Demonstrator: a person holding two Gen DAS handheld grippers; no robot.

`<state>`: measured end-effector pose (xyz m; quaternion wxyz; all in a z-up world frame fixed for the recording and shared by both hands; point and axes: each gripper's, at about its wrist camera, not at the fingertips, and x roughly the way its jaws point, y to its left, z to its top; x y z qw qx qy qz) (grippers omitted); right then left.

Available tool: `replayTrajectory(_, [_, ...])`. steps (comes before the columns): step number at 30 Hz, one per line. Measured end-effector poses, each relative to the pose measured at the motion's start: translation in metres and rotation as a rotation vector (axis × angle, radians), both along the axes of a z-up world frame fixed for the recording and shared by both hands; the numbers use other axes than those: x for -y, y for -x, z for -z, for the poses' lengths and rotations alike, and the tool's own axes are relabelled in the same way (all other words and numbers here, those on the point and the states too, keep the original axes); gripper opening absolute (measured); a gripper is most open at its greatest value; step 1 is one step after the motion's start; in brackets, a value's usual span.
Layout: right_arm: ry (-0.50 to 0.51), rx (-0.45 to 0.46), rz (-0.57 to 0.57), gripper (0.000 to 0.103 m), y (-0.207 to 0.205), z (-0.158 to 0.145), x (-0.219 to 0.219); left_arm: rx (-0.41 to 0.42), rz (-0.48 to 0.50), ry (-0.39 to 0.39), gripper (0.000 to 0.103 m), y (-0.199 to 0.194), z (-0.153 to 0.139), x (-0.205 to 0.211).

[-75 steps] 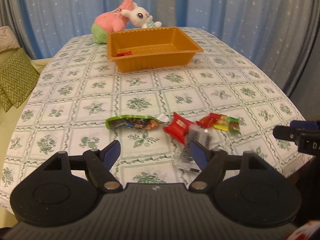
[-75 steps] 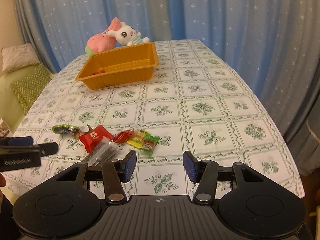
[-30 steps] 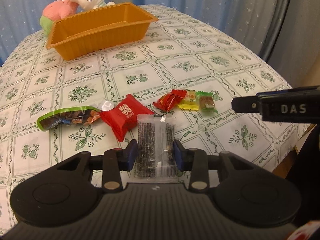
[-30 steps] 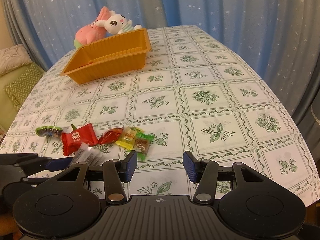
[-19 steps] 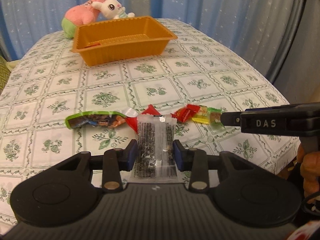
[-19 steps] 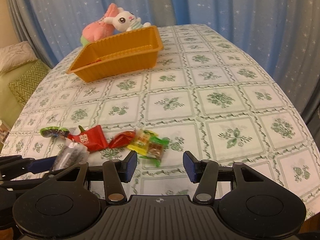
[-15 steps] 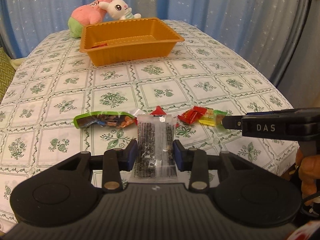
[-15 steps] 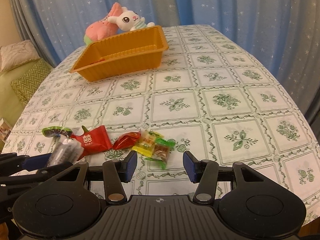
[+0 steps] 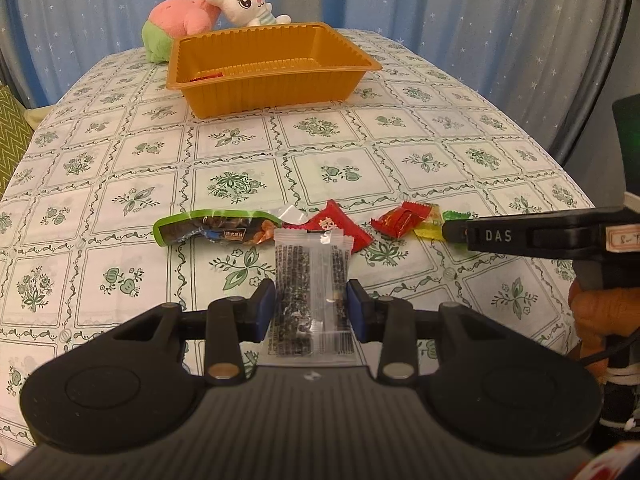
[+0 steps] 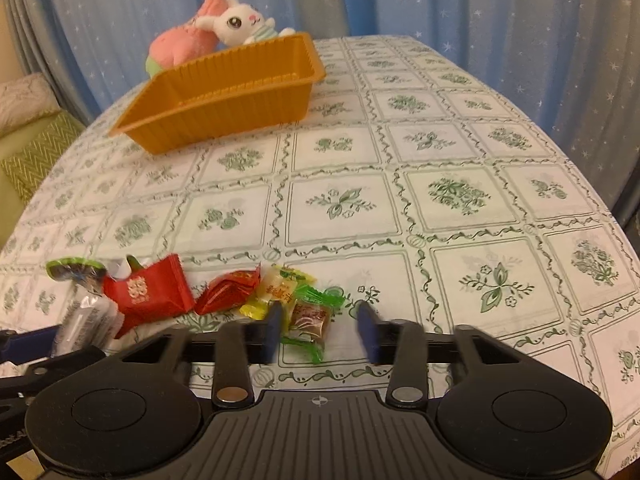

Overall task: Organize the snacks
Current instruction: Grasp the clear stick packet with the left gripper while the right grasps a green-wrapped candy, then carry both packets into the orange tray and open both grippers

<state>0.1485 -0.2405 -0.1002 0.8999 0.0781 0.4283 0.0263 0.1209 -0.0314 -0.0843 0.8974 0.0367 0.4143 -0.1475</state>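
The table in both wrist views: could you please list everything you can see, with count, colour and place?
tray: one, orange, far end of table
plush toys: two, pink-green and white, behind tray
clear packet: one, dark contents, between left pads
long packet: one, green-edged, near edge
red packets: two, near edge
yellow candy: one, beside red packets
green-wrapped candy: one, between right fingers, untouched
tablecloth: white, green floral
curtains: blue, starred
left gripper: shut on packet
right gripper: jaws just closing, not yet touching

Both wrist views look steeply down, close above the table (image 9: 224, 128), sharing its tray (image 9: 272, 80).
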Motion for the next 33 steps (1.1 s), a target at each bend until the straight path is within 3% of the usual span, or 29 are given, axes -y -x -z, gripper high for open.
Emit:
replayTrajectory(2, [0.022,0.005,-0.002,0.032,0.001,0.001,-0.002,-0.001,-0.001,0.003,0.035,0.000,0.000,0.000])
replayTrajectory(4, [0.039,0.009,-0.013,0.020,0.002,0.001,-0.003,0.000,-0.001,0.004,0.035,0.000,0.000,0.000])
replayTrajectory(11, [0.077,0.029,-0.033,0.020,0.012,-0.005,-0.006,0.017,-0.011,0.008,0.035,0.000,-0.008,-0.002])
replayTrajectory(17, [0.050,0.068,-0.033,0.020,0.015,-0.033,-0.006,0.046,-0.032,0.016,0.035,-0.011,-0.024,-0.005])
replayTrajectory(24, [0.009,0.104,-0.076,0.020,-0.010,-0.065,-0.014,0.095,-0.064,0.020,0.035,-0.046,-0.052,-0.009])
replayTrajectory(33, [-0.039,0.123,-0.133,0.020,-0.072,-0.088,-0.027,0.127,-0.095,0.031,0.035,-0.110,-0.077,-0.021])
